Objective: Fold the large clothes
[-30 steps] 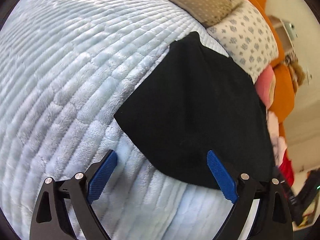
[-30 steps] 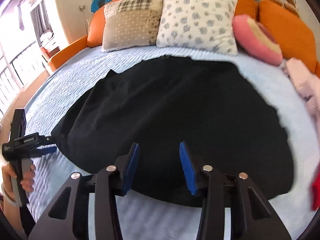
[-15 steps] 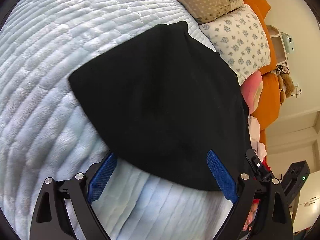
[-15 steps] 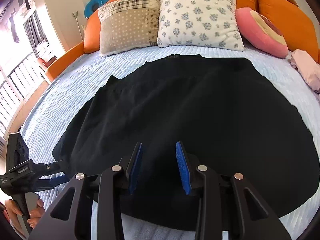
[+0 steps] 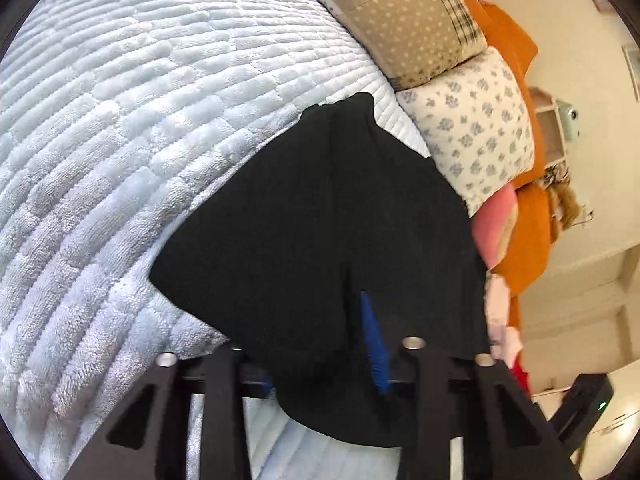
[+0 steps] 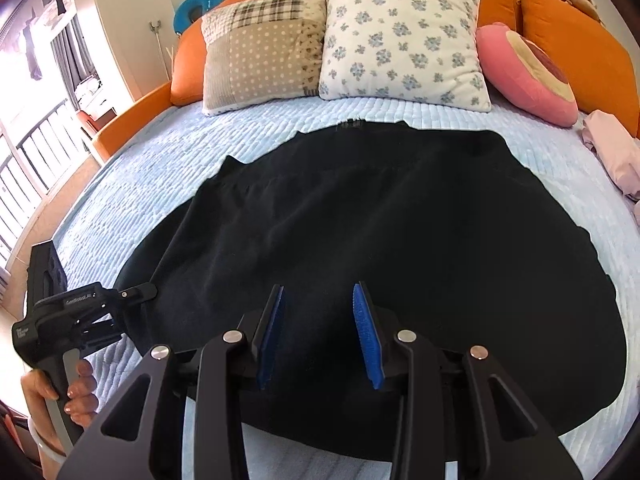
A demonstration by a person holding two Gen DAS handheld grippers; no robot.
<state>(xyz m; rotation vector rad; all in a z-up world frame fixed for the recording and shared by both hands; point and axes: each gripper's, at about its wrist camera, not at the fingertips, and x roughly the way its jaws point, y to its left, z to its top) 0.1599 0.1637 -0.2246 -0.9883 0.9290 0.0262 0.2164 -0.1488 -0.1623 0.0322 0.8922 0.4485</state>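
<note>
A black garment [image 6: 360, 232] lies spread flat on the blue bed cover [image 5: 120, 128], its near hem bunched in the just-closed left gripper [image 5: 320, 356] and straddled by the narrowly parted right gripper [image 6: 318, 332], apparently ready for a fold toward the pillows [image 6: 400, 36].

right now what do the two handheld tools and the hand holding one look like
Both tools are matte black plastic. The right tool has angular arms with triangular cut-outs, silver pivot screws and ribbed blue pads; the left tool matches. Seen from the right wrist camera, the left tool has a pistol-style grip with small white lettering. The hand holding it wears a pale bangle at the wrist.
</note>
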